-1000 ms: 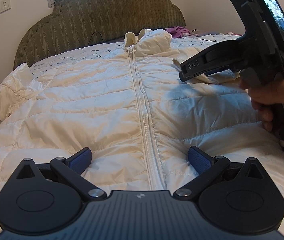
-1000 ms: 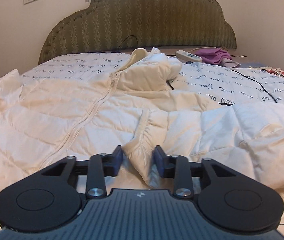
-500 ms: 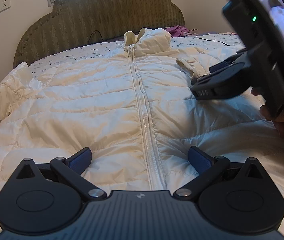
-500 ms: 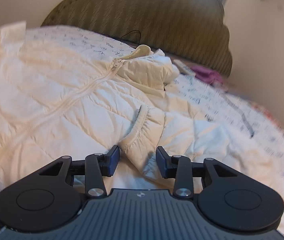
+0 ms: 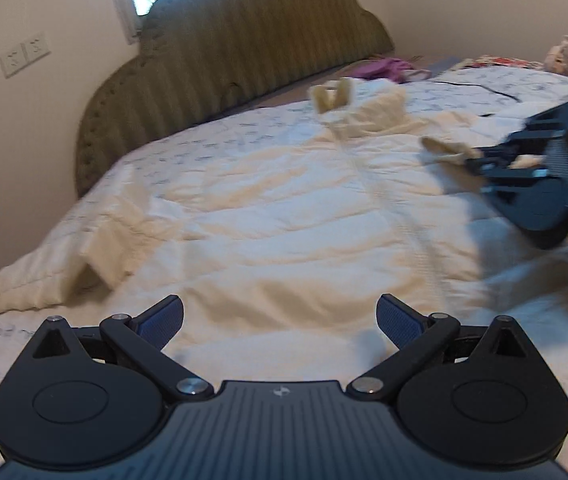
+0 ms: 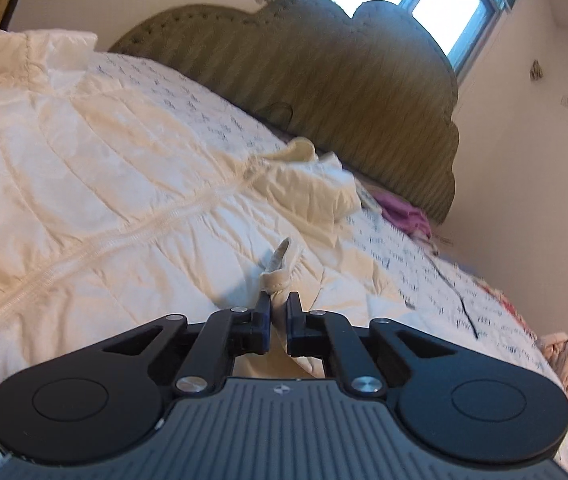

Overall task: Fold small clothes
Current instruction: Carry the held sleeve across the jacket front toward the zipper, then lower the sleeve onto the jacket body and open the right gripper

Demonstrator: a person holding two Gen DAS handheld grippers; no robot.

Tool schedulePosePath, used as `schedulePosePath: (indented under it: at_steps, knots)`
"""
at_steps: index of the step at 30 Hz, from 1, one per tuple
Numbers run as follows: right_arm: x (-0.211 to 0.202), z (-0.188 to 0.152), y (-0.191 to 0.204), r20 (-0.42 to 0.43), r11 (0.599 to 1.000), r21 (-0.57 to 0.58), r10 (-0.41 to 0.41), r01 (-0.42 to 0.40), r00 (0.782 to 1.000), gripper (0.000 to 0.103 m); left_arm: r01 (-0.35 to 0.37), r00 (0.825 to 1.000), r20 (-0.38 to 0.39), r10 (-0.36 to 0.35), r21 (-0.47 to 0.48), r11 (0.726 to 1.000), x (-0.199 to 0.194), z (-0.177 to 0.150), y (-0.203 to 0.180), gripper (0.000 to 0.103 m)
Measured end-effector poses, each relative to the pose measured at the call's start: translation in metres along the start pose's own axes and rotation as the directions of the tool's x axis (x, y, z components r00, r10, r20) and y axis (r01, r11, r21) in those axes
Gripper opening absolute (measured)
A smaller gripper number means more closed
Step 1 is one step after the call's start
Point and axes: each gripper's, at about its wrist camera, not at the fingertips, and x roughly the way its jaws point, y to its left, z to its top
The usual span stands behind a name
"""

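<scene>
Right gripper (image 6: 279, 312) pinching the jacket cuff (image 6: 280, 268)

The white jacket (image 5: 284, 216) lies zipped and flat on the bed (image 5: 212, 136); the left gripper (image 5: 280, 320) hangs over its hem, fingers wide apart.

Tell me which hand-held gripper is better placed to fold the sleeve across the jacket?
Right. The right hand-held gripper is shut on the sleeve cuff over the jacket; the left hand-held gripper is open and holds nothing.
</scene>
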Motion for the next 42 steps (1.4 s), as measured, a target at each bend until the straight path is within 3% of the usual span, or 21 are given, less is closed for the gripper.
schedulePosePath:
  at_steps: [3, 10, 22, 32, 42]
  knots:
    - [-0.012, 0.006, 0.009, 0.073, 1.000, -0.018, 0.010, -0.009, 0.997, 0.008, -0.061, 0.998, -0.029, 0.060, -0.024, 0.998, 0.018, -0.007, 0.013, 0.103]
    - [-0.035, 0.014, 0.020, 0.199, 0.998, -0.032, 0.065, -0.060, 0.978, 0.008, -0.026, 0.999, -0.028, 0.023, -0.085, 0.996, 0.033, -0.025, 0.016, 0.103]
    - [-0.018, 0.045, 0.042, 0.174, 0.990, -0.052, 0.135, -0.128, 0.975, 0.008, 0.008, 0.999, -0.031, -0.012, -0.142, 0.990, 0.038, -0.032, 0.022, 0.103]
    - [-0.012, 0.087, 0.070, 0.240, 0.978, -0.039, 0.208, -0.204, 0.948, 0.008, 0.000, 1.000, -0.026, -0.003, -0.134, 0.991, 0.038, -0.032, 0.020, 0.103]
    - [-0.001, 0.096, 0.090, 0.240, 0.951, -0.016, 0.303, -0.309, 0.922, 0.009, 0.003, 1.000, -0.025, -0.007, -0.141, 0.990, 0.037, -0.032, 0.021, 0.103]
